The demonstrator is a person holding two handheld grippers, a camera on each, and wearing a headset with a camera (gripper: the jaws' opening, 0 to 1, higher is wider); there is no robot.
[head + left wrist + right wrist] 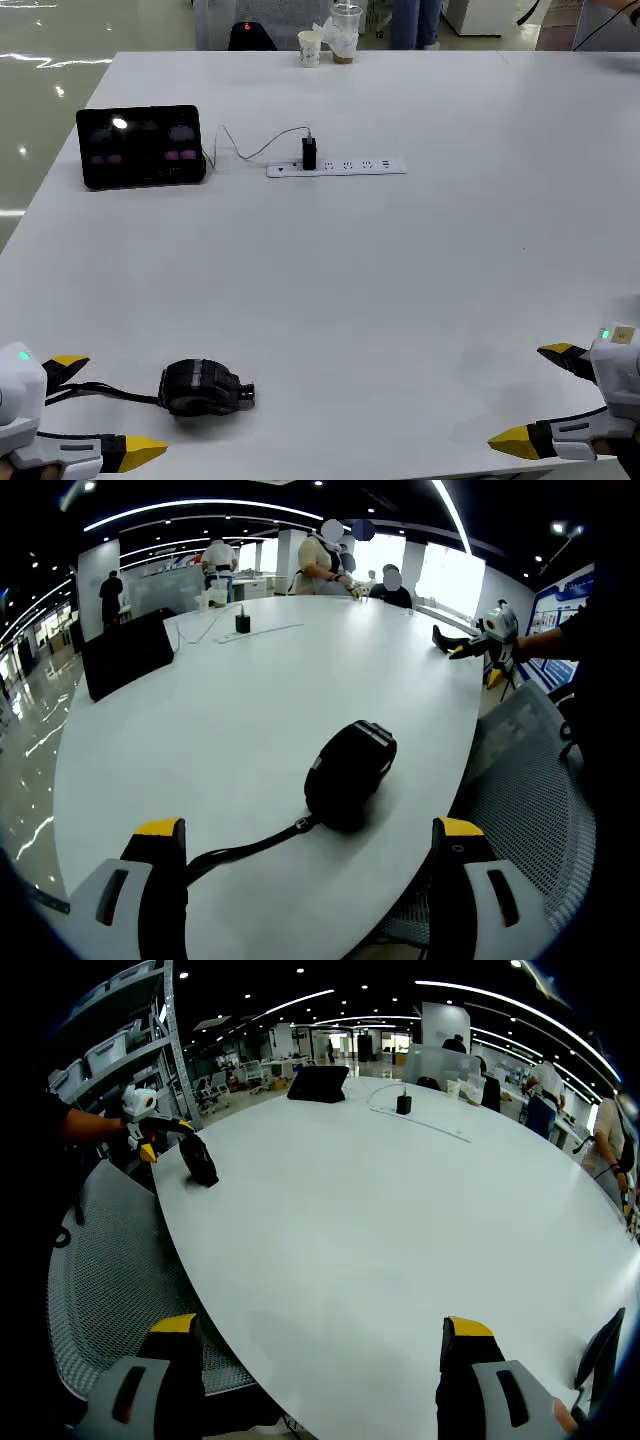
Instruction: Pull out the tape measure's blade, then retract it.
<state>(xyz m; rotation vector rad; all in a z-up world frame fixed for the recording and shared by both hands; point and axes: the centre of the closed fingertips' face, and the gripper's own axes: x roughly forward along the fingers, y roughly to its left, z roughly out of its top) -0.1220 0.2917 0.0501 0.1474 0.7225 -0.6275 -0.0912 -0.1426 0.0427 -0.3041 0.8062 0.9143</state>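
Tape measure [205, 387]: black, compact case, lying on the white table [400, 280] near the front edge, left side. Wrist cord [110, 392]: black, trailing from the case back across the table between the jaws of the left tool [118, 405]; contact with the jaw beside it not determinable. Left tool: yellow-tipped jaws spread wide, nothing held, case just ahead of the tips and clear of both jaws as seen in the left gripper view. Right tool [525, 395]: at the front right edge of the table, well apart from the tape measure, yellow-tipped jaws likewise set wide, nothing between them but bare table top. Tablet [142, 146]: dark screen, propped at the far left of the table. Power strip [337, 167]: white, lying flat near the far middle, to the right of the tablet. Charger [309, 154]: black, plugged into the left part of the strip. Cable [255, 148]: thin, looping from the charger toward the tablet. Paper cup [310, 47] and clear plastic cup [345, 30]: standing close together at the far edge of the table.
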